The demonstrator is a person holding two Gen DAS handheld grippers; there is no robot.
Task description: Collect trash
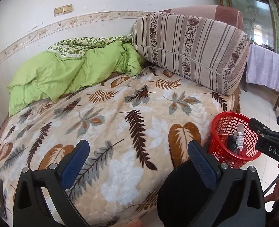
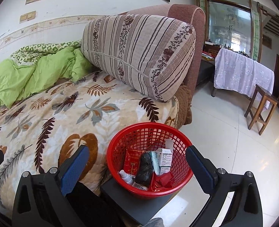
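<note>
Red mesh basket stands on a dark stand just beside the bed. In it lie the trash: a red packet, a black crumpled bag, a white box, a small white bottle and red wrapping. The right gripper hangs over the basket, fingers spread wide, nothing between them. The left gripper is spread wide over the leaf-print blanket, holding nothing.

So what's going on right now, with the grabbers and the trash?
Left gripper and right gripper open, empty. Trash in red basket beside the bed. Nothing in the way.
</note>
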